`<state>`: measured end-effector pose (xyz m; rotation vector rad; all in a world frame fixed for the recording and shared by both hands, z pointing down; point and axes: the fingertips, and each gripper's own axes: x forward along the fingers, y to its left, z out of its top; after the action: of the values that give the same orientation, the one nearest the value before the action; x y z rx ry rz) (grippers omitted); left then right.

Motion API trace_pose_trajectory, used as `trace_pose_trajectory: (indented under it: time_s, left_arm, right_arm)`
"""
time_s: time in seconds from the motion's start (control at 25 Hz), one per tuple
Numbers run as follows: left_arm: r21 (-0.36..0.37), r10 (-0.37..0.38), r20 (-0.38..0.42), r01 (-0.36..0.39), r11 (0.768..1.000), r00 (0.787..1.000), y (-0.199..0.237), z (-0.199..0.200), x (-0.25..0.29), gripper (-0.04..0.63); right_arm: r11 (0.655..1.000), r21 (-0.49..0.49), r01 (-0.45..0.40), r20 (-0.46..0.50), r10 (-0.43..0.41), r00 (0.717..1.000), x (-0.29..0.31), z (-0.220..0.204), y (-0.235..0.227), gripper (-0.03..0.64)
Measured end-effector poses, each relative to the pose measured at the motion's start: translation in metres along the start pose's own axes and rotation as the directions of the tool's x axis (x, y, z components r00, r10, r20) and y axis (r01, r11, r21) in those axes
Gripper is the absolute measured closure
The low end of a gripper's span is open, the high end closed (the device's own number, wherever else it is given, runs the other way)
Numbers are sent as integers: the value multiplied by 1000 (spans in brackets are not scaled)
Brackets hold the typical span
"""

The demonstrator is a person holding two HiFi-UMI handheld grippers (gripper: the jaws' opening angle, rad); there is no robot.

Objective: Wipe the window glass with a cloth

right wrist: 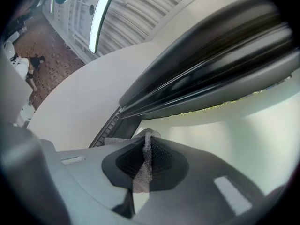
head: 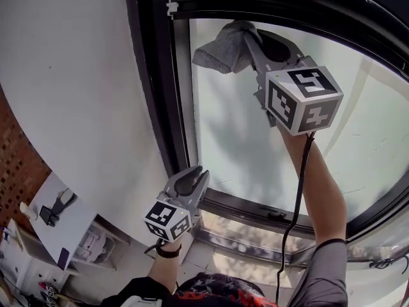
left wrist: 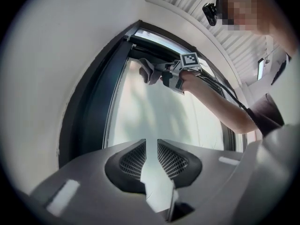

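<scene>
High at the pane's upper left corner, the right gripper is clamped on a grey cloth. Only the right gripper view shows the grip itself: a thin strip of the cloth is pinched between the two mesh pads, which are closed onto it. Only the head view shows the rest of the cloth, bunched beyond the jaws against the window glass, just beside the dark window frame. A black cable hangs along the person's raised forearm.

Low and nearer, the left gripper sits beside the frame's bottom left corner, well apart from the cloth. Its own view shows its jaws a narrow gap apart with nothing between them, pale glass visible through the gap. That view also looks up at the right gripper and the cloth at the top of the pane. A white wall lies left of the frame.
</scene>
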<state>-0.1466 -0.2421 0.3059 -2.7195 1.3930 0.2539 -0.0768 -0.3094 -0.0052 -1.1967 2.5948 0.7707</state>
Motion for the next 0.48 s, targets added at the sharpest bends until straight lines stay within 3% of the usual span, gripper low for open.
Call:
trace_pose_trajectory:
  time_s: [0.28,0.48]
  left_arm:
    - [-20,-146,-7,146,989,989,-38,-9,39,541]
    - [-29,-238,-6,237,971,971,-73,-11,59,541]
  right_arm:
    - [990,-51,129,-25,-130,991,-62,6,-49,600]
    - [967,-95,238,-51,-244,969,-124,11,-89,600]
